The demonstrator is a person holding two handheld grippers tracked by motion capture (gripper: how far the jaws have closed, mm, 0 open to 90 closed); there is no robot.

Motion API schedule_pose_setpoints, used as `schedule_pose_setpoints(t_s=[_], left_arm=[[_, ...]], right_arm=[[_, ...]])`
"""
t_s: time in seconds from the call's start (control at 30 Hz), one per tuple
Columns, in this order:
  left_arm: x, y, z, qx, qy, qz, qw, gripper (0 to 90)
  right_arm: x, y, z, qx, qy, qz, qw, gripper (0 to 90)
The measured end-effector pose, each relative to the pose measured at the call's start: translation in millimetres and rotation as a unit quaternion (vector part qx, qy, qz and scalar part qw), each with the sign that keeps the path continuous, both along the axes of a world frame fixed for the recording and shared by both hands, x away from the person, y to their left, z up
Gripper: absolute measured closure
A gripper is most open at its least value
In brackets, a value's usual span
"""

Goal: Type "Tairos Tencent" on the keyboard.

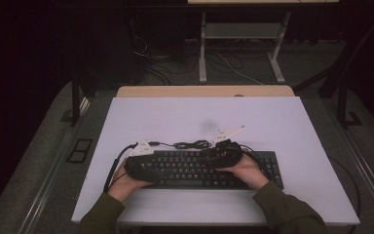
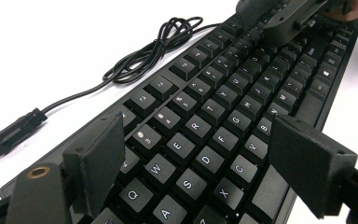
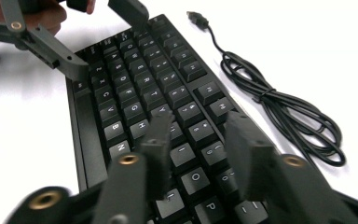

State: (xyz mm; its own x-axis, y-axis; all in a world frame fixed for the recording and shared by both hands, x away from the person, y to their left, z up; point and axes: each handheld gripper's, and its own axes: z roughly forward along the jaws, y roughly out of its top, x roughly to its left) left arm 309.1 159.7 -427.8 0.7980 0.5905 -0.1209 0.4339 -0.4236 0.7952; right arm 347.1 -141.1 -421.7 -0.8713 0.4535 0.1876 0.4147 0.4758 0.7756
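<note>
Looks like a lab or a recording workspace, dim and purpose-built. A white table [image 1: 175,114] under bright light, with dark surroundings on every side. Grey carpeted floor [image 1: 48,151] with loose cables [image 1: 160,68] trailing beyond the table. A second desk frame [image 1: 243,34] on pale metal legs behind, its top barely in view. Black stands or rails [image 1: 343,92] at the right edge, possibly camera rigging, too dark to tell. A black keyboard [image 1: 195,168] as the only office-like item.
</note>
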Motion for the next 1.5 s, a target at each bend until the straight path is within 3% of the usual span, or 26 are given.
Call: schedule_pose_setpoints(t_s=[0.23,0.6,0.9,1.5], left_arm=[[0.0,0.4,0.2,0.0,0.001,0.0,1.0,19.5],[0.3,1.1,0.9,-0.005,-0.001,0.004,1.0,25.5],[2.8,0.5,1.7,-0.003,-0.009,0.003,0.9999,42.5],[10.2,-2.5,6.3,-0.01,-0.002,-0.001,0.9999,83.3]], right_arm=[[0.6,-5.4,1.6,0.005,-0.007,-0.016,0.9998,39.6],[1.5,-8.2,2.9,0.006,-0.013,-0.023,0.9996,37.6],[1.3,-8.2,3.3,0.007,-0.014,-0.024,0.9996,37.5],[1.2,-8.1,3.4,0.007,-0.015,-0.025,0.9996,37.4]])
